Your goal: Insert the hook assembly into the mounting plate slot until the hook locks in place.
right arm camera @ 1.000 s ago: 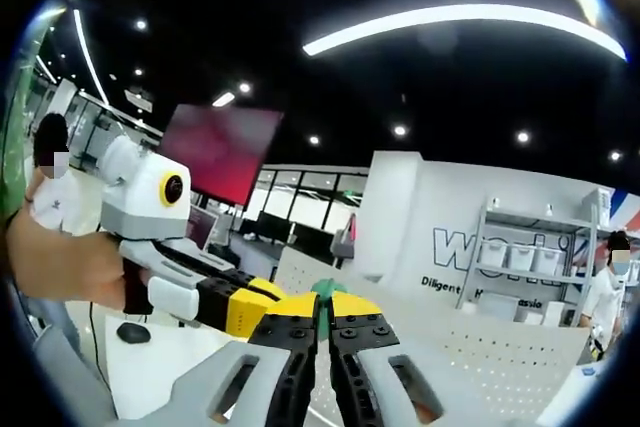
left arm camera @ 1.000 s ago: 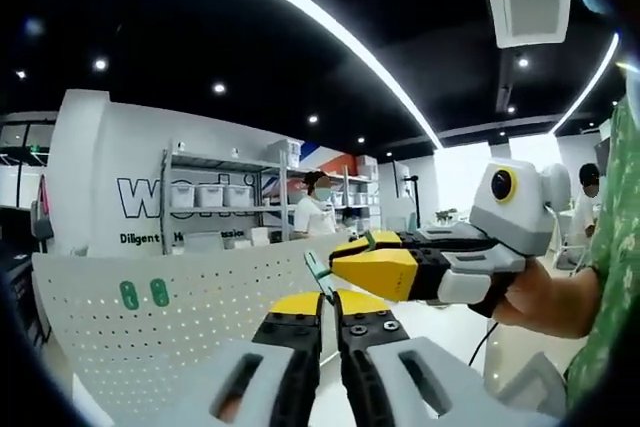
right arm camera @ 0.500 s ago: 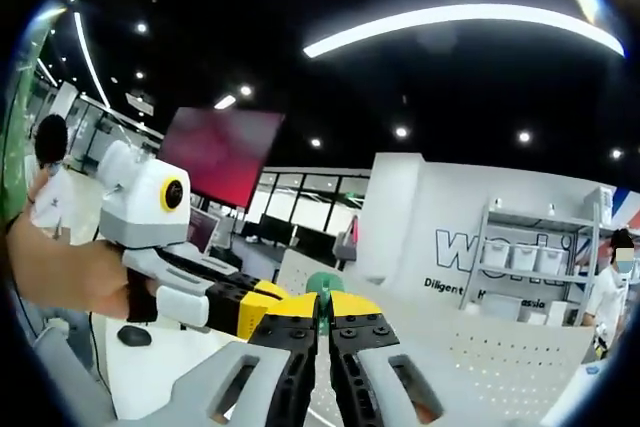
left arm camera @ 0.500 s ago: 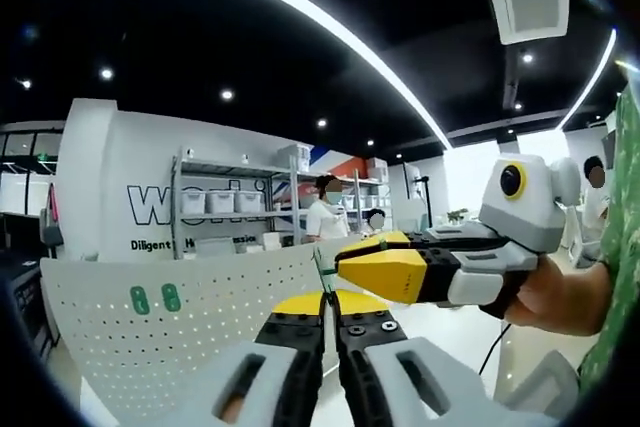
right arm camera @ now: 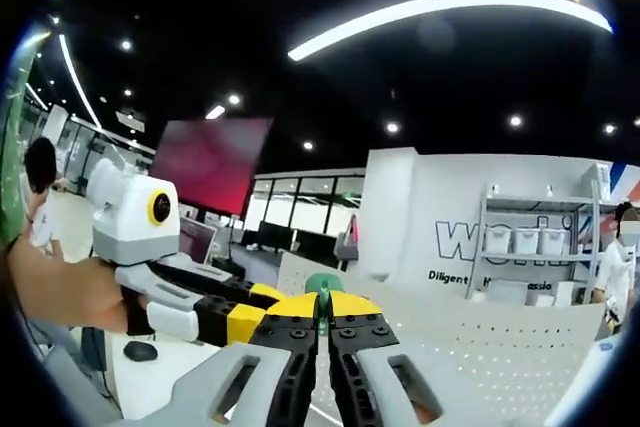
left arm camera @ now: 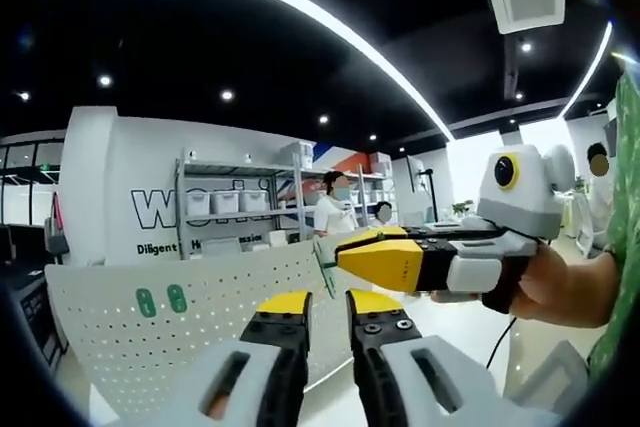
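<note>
A white perforated mounting plate (left arm camera: 120, 347) stands upright at the left of the left gripper view, with two green pieces (left arm camera: 161, 300) fixed on it. My left gripper (left arm camera: 328, 299) is open, its yellow-tipped jaws a small gap apart with nothing between them. Just above it, my right gripper (left arm camera: 342, 253) reaches in from the right, shut on a small green hook (left arm camera: 322, 269). In the right gripper view, my right gripper (right arm camera: 321, 305) pinches the green hook (right arm camera: 322, 284) at its tips. My left gripper (right arm camera: 255, 307) lies close beside it on the left. The mounting plate (right arm camera: 490, 342) stands behind.
A white tabletop (left arm camera: 455, 332) lies below the grippers, with a dark mouse (right arm camera: 140, 350) on it. A hand (left arm camera: 555, 287) holds the right gripper. Metal shelves with white bins (left arm camera: 225, 202) and people (left arm camera: 335, 212) stand far behind the plate.
My left gripper's jaws, shut at the hook before, have parted and let it go. The right gripper keeps its hold on the green hook. Both views shifted slightly.
</note>
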